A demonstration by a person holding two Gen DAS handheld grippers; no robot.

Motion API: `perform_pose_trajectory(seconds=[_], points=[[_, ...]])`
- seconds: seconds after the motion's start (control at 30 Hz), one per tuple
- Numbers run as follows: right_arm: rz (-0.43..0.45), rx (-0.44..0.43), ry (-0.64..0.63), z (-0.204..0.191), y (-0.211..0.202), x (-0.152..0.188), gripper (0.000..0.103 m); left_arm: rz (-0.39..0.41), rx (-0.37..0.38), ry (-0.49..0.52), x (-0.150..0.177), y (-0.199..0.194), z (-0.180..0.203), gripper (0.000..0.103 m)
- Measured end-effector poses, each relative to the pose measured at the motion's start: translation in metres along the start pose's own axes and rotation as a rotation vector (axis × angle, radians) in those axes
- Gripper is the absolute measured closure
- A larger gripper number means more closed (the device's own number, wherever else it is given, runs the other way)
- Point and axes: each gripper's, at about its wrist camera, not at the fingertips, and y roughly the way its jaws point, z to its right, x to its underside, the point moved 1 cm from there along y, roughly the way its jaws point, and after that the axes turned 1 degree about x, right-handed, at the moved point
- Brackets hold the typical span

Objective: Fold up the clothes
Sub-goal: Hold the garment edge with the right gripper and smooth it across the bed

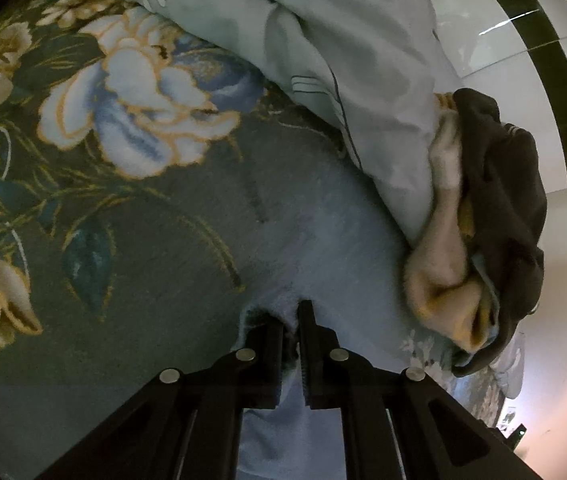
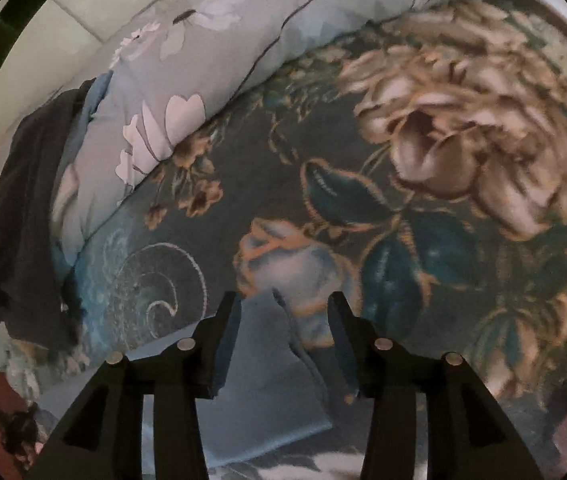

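On the bed, a dark teal floral blanket (image 1: 123, 208) covers most of the surface, with large cream and blue flowers woven in. Along its far edge lies a bunched pale green quilt (image 1: 347, 60) printed with white flowers. At the end of that quilt a dark grey garment (image 1: 503, 200) is heaped over a cream and yellow cloth (image 1: 443, 264), near the bed's edge. A light blue garment (image 2: 279, 376) lies flat on the blanket nearest the cameras. The left gripper (image 1: 291, 320) is nearly closed, pinching a fold of this blue cloth between its jaws. The right gripper (image 2: 283, 312) stands partly open, jaws either side of the blue cloth's edge without pressing it.
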Motion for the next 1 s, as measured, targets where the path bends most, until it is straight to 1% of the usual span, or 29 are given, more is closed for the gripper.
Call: perform_pose_trajectory(seconds=[0.17, 0.2, 0.27, 0.3, 0.33, 0.37, 0.47, 0.5, 0.57, 0.67, 0.73, 0.87, 1.0], points=[[-0.016, -0.026, -0.078, -0.018, 0.009, 0.006, 0.056, -0.006, -0.013, 0.001, 0.001, 0.001, 0.002, 0.095], [-0.015, -0.012, -0.095, -0.022, 0.01, 0.007, 0.056, -0.007, -0.015, 0.004, 0.001, 0.001, 0.002, 0.095], [-0.012, 0.011, -0.113, -0.026, 0.011, 0.009, 0.06, -0.008, -0.018, 0.006, 0.001, 0.001, 0.003, 0.095], [-0.013, 0.012, -0.114, -0.027, 0.011, 0.009, 0.073, -0.009, -0.019, 0.006, 0.001, 0.001, 0.003, 0.095], [-0.015, 0.011, -0.113, -0.028, 0.011, 0.009, 0.096, -0.008, -0.019, 0.005, 0.001, 0.001, 0.003, 0.095], [-0.022, 0.005, -0.114, -0.029, 0.012, 0.009, 0.099, -0.008, -0.018, 0.005, 0.001, 0.001, 0.003, 0.095], [-0.001, 0.023, -0.154, -0.037, 0.007, 0.004, 0.1, -0.007, -0.02, 0.016, 0.001, 0.0, 0.005, 0.095], [0.022, 0.02, -0.154, -0.038, 0.002, -0.001, 0.1, -0.002, -0.017, 0.022, 0.001, -0.001, 0.007, 0.095], [0.099, -0.008, -0.134, -0.04, -0.016, -0.014, 0.1, 0.01, 0.002, 0.034, 0.0, -0.005, 0.01, 0.095], [0.211, -0.025, -0.143, -0.051, -0.039, -0.032, 0.1, 0.019, 0.028, 0.054, -0.001, -0.007, 0.017, 0.095], [0.238, -0.029, -0.153, -0.058, -0.044, -0.045, 0.1, 0.019, 0.032, 0.061, -0.002, -0.005, 0.021, 0.095], [0.179, 0.029, -0.167, -0.07, -0.017, -0.058, 0.1, -0.001, -0.01, 0.025, -0.003, 0.009, 0.016, 0.095], [0.132, 0.059, -0.131, -0.066, 0.008, -0.059, 0.1, -0.02, 0.011, -0.047, -0.004, 0.015, 0.007, 0.095]])
